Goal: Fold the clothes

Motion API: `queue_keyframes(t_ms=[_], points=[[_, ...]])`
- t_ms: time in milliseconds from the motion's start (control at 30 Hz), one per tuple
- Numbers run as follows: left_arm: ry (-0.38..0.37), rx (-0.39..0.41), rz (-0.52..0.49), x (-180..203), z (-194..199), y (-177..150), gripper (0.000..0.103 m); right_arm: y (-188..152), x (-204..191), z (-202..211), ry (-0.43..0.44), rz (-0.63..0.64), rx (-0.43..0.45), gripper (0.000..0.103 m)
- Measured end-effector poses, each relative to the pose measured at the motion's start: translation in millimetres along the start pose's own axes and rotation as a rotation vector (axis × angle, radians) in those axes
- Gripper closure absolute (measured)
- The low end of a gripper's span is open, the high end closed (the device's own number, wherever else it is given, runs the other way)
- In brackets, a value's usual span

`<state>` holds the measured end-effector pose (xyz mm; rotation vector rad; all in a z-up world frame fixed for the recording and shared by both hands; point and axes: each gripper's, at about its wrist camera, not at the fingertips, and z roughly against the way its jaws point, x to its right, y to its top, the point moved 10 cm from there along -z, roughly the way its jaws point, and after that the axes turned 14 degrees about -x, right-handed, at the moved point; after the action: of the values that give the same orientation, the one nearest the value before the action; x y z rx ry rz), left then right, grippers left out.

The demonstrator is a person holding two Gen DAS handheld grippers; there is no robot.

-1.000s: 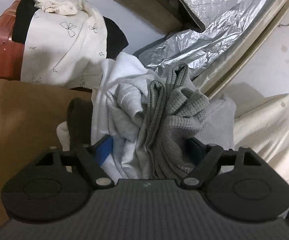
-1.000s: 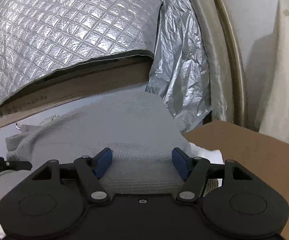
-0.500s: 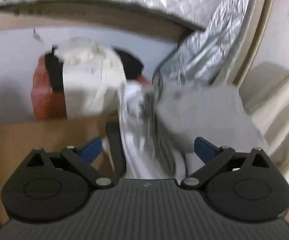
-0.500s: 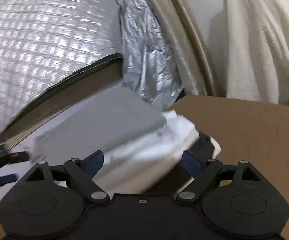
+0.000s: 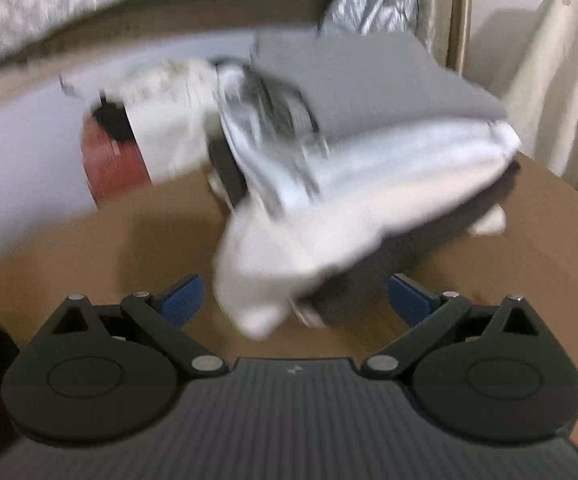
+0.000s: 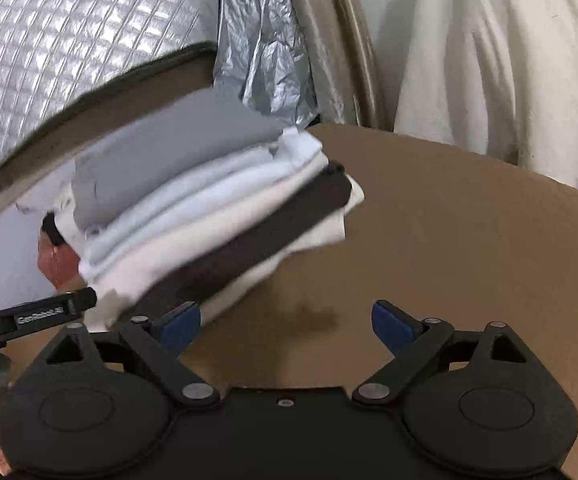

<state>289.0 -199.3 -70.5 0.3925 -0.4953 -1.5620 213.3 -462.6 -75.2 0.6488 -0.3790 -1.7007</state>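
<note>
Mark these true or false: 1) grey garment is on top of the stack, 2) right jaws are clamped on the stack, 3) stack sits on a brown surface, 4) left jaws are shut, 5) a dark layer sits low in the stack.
1) The grey garment tops the stack of folded clothes: true.
2) The right gripper is clamped on the stack: false. Its jaws stand open over the bare brown surface, the stack ahead and to the left.
3) The stack sits on the brown surface: true.
4) The left gripper is shut: false. Its jaws stand wide apart.
5) A dark layer lies low in the stack, with pale fabric under it: true.
</note>
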Motion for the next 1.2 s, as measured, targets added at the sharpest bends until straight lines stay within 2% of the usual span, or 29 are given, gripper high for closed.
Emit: queue_keyframes(t_ms=[67,233,333,400,633,800,1000,1200], points=[[-0.021,-0.027,0.018,4.3,-1.0,-17.8,0.003,-12.2,0.6,3.0,-0.029,0.014,-0.005,0.008],[-0.002,-0.026,-0.052,27.2,8.9,-59.8,0.003,-40.9,-7.9,31.1,-0.095,0.063,0.050,0.008],[-0.040,-0.041,-0.056,35.4,21.3,-83.9,0.003,-57.9,-7.3,50.9,-0.064,0.023,0.079,0.008],[-0.060,-0.015,-0.036,36.2,31.9,-94.5,0.003,-72.4,-2.4,59.8,-0.043,-0.001,0.083,0.008],[-0.021,0.102,-0.114,59.3,63.0,-113.2,0.000,-105.3,22.2,69.0,-0.017,-0.062,0.067,0.008],[-0.044,0.166,-0.132,69.0,77.0,-128.1,0.000,-122.2,35.3,74.0,-0.006,-0.095,0.063,0.008],[-0.028,0.151,-0.189,78.4,75.9,-136.0,0.000,-130.7,48.8,77.9,-0.025,-0.139,0.056,0.008],[-0.061,0.120,-0.163,68.9,74.2,-146.0,0.000,-128.8,40.6,86.8,-0.047,-0.100,0.087,0.008]])
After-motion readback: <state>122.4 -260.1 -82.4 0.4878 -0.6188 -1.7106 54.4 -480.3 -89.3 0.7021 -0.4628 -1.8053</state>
